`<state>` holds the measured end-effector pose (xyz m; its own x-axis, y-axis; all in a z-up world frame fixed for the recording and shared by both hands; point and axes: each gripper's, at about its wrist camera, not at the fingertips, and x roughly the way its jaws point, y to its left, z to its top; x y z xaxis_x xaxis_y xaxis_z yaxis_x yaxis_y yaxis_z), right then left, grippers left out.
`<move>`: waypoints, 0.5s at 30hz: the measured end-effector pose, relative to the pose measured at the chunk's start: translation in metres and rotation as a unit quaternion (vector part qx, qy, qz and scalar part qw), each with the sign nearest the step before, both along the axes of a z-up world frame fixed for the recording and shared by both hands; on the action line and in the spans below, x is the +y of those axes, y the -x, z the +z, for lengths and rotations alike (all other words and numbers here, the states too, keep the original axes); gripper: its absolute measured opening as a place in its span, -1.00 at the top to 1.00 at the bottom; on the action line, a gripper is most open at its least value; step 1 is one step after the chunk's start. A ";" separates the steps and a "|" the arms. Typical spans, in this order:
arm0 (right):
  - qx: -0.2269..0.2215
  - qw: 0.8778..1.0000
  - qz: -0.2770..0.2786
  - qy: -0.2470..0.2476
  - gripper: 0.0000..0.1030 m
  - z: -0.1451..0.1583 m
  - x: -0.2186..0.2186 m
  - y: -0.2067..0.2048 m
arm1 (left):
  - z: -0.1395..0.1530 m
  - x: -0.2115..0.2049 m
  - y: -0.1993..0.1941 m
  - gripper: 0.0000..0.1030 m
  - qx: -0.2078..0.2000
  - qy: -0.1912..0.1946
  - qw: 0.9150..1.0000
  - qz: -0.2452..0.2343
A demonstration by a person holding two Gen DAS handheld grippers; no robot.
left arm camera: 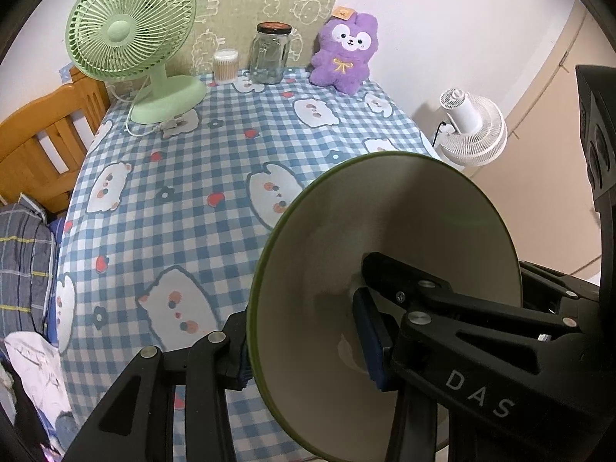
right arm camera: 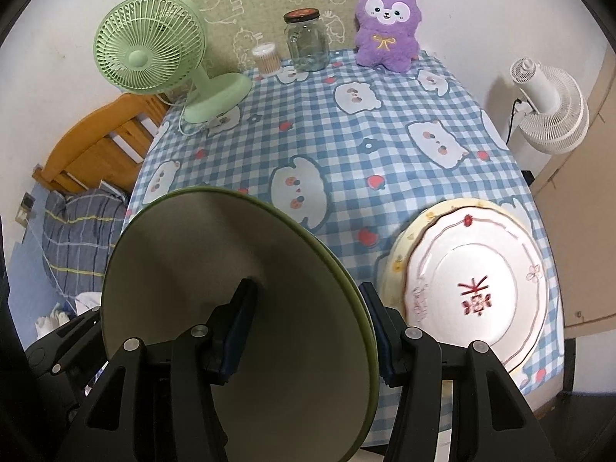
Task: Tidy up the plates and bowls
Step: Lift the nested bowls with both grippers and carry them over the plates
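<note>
Left claw: pinching the near rim of the green-rimmed plate, one finger on the cream face, the other behind the rim.
Right claw: clamped on the opposite rim of the same plate, one pad on the inside, the other behind the green edge.
Plate position: held clear of the tabletop, tipped steeply, carried between both claws.
Grip risk: only the thin rim caught on each side; glazed surface likely slick, so any uneven pull between the two hands could twist the plate out of one claw.
Tilt risk: steep lean means a slip would drop it edge-first, probably onto the tabletop edge or off it.
Plate stack: white plate with red characters lying on a yellow-rimmed one, just to the right and close to the near tabletop edge; a low swing could knock or chip it, or push it off.
Stacking risk: off-centre landing could leave the stack unstable.
Far items: green fan, glass jar, swab tub, purple plush, all well apart; little danger.
</note>
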<state>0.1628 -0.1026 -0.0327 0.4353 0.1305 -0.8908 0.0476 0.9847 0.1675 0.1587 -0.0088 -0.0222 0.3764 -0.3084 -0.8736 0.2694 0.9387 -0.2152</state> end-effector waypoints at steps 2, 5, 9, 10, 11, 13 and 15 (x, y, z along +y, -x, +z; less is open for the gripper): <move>0.001 1.000 0.006 -0.001 -0.10 0.002 -0.010 0.000 | 0.002 -0.011 0.001 0.13 0.000 -0.002 1.000 0.005; -0.003 1.000 0.016 0.002 -0.10 0.006 -0.028 0.001 | 0.006 -0.029 0.003 0.13 -0.003 -0.001 1.000 0.015; -0.007 1.000 0.027 0.003 -0.10 0.012 -0.053 0.001 | 0.010 -0.054 0.005 0.13 -0.007 0.000 1.000 0.027; -0.007 1.000 0.029 0.004 -0.10 0.013 -0.059 0.001 | 0.010 -0.058 0.005 0.13 -0.008 0.000 1.000 0.028; -0.008 0.999 0.030 0.004 -0.10 0.014 -0.064 0.001 | 0.011 -0.063 0.006 0.13 -0.009 0.000 1.000 0.030; -0.009 0.999 0.034 0.004 -0.10 0.015 -0.075 0.000 | 0.012 -0.074 0.006 0.13 -0.010 0.000 0.999 0.034; -0.010 0.999 0.038 0.003 -0.10 0.016 -0.085 -0.001 | 0.013 -0.085 0.006 0.13 -0.012 -0.001 0.999 0.039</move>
<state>0.1636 -0.1879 -0.0163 0.4428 0.1581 -0.8826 -0.0305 0.9864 0.1614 0.1531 -0.0937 -0.0092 0.4196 -0.2758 -0.8648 0.2011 0.9573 -0.2077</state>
